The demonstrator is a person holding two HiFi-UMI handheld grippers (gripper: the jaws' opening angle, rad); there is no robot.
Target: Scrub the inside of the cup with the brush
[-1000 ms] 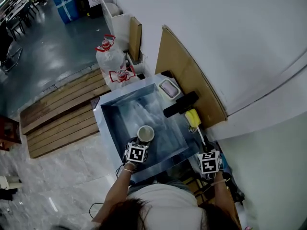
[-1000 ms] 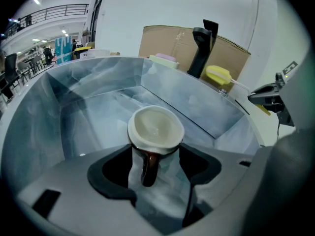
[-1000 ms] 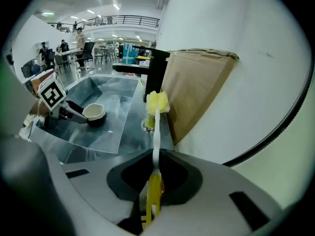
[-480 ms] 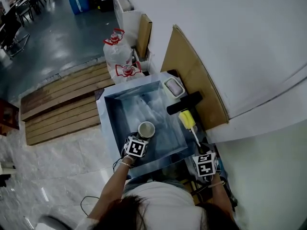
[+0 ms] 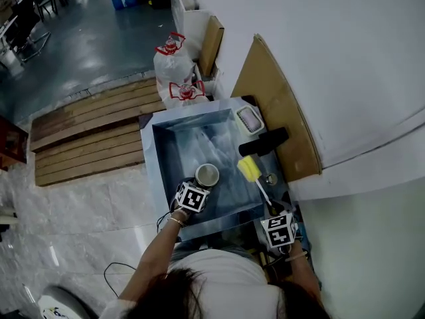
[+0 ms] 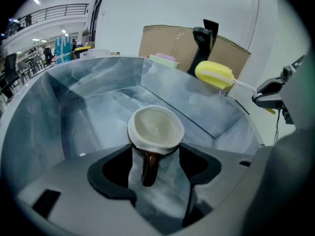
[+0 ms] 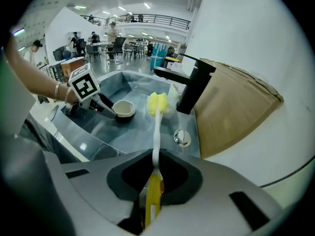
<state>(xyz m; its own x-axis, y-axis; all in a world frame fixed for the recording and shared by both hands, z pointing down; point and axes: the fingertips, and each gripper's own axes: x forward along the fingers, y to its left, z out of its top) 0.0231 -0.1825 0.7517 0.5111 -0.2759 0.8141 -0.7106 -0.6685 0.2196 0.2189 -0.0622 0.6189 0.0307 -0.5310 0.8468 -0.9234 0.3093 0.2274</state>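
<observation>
Brush (image 5: pixel 249 169) swung over sink (image 5: pixel 166 159), right hand-held gripper (image 7: pixel 155 168) clamping it; left one (image 6: pixel 155 156) clamps cup (image 6: pixel 156 127)

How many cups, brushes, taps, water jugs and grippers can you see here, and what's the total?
Cup: 1
Brush: 1
Tap: 1
Water jugs: 2
Grippers: 2, the left gripper and the right gripper
Total: 7
</observation>
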